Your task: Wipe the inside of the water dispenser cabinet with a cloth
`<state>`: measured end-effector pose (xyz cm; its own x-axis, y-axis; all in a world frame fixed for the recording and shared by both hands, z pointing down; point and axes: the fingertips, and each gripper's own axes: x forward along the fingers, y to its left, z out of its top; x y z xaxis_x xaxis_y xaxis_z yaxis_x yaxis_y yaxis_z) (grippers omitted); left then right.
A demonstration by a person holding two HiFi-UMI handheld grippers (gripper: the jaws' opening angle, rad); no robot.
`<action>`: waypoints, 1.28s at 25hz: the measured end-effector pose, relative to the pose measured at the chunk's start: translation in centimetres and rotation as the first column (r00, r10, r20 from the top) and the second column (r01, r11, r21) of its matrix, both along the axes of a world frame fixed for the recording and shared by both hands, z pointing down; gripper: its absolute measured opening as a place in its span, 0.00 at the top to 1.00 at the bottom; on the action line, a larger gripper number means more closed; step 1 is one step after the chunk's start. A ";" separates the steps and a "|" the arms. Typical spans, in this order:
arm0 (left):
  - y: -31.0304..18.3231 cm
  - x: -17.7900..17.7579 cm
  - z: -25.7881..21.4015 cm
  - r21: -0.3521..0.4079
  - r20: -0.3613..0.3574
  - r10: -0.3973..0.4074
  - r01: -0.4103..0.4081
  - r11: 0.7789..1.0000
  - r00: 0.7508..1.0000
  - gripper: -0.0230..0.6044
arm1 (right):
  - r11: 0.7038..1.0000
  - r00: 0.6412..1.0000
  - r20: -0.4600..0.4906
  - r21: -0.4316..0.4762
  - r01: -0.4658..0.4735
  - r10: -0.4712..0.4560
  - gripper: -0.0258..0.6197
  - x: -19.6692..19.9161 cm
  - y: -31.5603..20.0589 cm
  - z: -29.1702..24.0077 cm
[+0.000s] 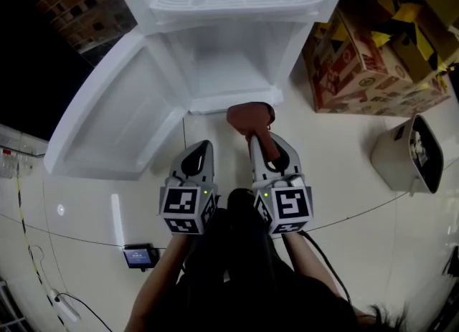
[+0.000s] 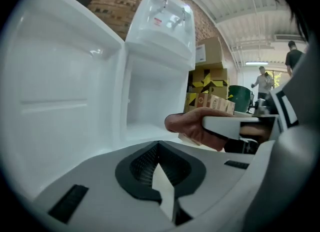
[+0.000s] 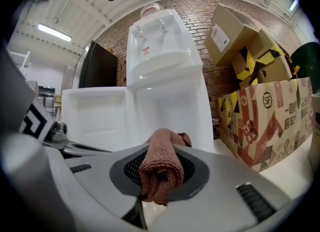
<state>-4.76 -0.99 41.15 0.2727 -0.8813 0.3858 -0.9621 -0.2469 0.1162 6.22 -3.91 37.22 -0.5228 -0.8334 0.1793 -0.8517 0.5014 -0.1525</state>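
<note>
Left claw [image 2: 159, 166] is pressed together on nothing, just beside the right claw [image 1: 262, 144], which pinches a brown cloth [image 3: 161, 168]. Only the left gripper view shows two people [image 2: 263, 81] far off. Only the head view shows the cloth's bunched end ahead of the claw, just before the open cabinet [image 1: 229, 58], its door [image 1: 115, 119] swung left. Cardboard boxes [image 1: 358, 65] stand to the right.
</note>
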 end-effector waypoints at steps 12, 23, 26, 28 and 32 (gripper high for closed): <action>1.8 0.9 -0.5 0.020 0.046 0.004 -0.005 1.000 0.999 0.99 | 0.999 0.999 0.013 -0.012 0.050 -0.050 0.85 -1.0 4.6 1.4; 2.5 1.3 -0.7 0.034 0.062 0.026 -0.028 0.999 0.998 0.99 | 0.998 0.997 -0.028 -0.011 0.065 -0.065 0.85 -1.3 5.1 2.1; 2.5 1.4 -0.6 0.031 0.061 0.026 -0.028 0.999 0.998 0.99 | 0.998 0.998 -0.024 -0.022 0.062 -0.063 0.85 -1.3 5.1 2.3; 2.6 1.4 -0.5 0.029 0.061 0.027 -0.029 0.999 0.998 0.99 | 0.998 0.998 -0.026 -0.024 0.064 -0.064 0.85 -1.3 5.1 2.4; 2.7 1.4 -0.4 0.026 0.062 0.030 -0.031 0.999 0.998 0.99 | 0.997 0.997 -0.028 -0.031 0.066 -0.067 0.85 -1.3 5.2 2.6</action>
<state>-3.34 1.67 40.75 0.2761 -0.8832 0.3792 -0.9591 -0.2786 0.0495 4.91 1.33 39.85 -0.5711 -0.7909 0.2199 -0.8209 0.5525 -0.1444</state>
